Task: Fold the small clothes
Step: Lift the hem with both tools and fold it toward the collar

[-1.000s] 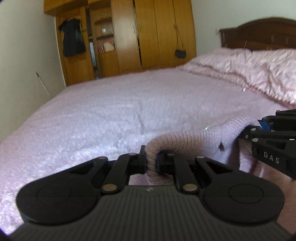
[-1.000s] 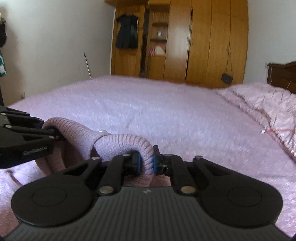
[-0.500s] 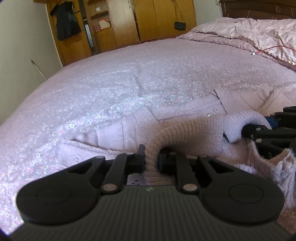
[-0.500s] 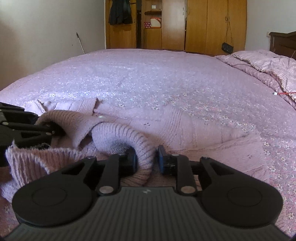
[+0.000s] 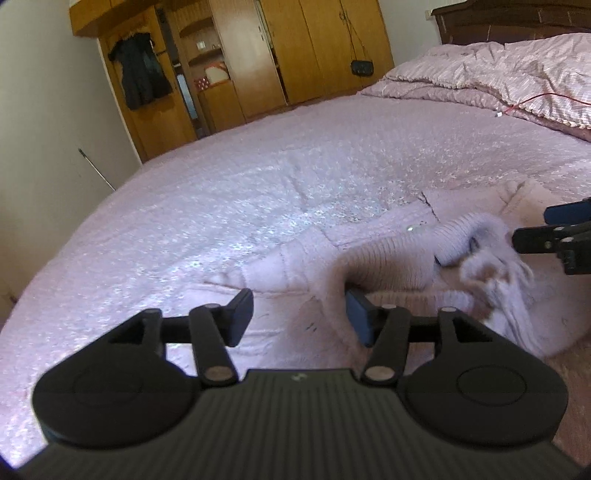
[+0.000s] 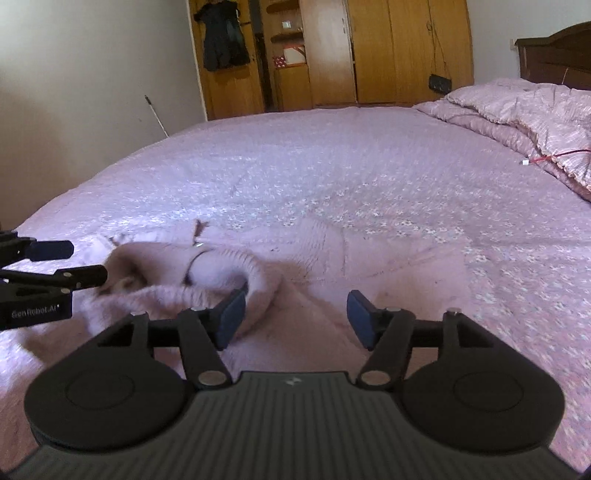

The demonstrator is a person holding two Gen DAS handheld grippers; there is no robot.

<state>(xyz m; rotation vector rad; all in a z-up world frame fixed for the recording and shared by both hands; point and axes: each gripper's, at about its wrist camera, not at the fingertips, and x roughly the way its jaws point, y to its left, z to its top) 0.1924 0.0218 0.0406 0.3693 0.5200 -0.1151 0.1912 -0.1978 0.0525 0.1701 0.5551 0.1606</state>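
A small pale pink knitted sweater [image 5: 391, 254] lies on the bed, partly doubled over itself; in the right wrist view the sweater [image 6: 207, 273] sits low at the left. My left gripper [image 5: 299, 317] has its jaws opening, with a fold of the knit leaning against the right pad and free of the left one. My right gripper [image 6: 295, 317] is also opening; the knit rests beside its left pad and nothing is pinched. Each gripper shows in the other's view, the right gripper [image 5: 554, 236] at the right edge and the left gripper [image 6: 44, 269] at the left edge.
A wide bed with a pink flowered cover [image 6: 332, 177] fills both views. A rumpled quilt [image 5: 517, 74] with a red cord lies at the right by the dark headboard. Wooden wardrobes [image 6: 369, 51] and a hanging dark garment [image 6: 221, 33] stand beyond the bed.
Both grippers came down with the sweater's edge pinched, laid it over the lower part, then spread their jaws and let the knit go. The folded edge now slumps on the bed.
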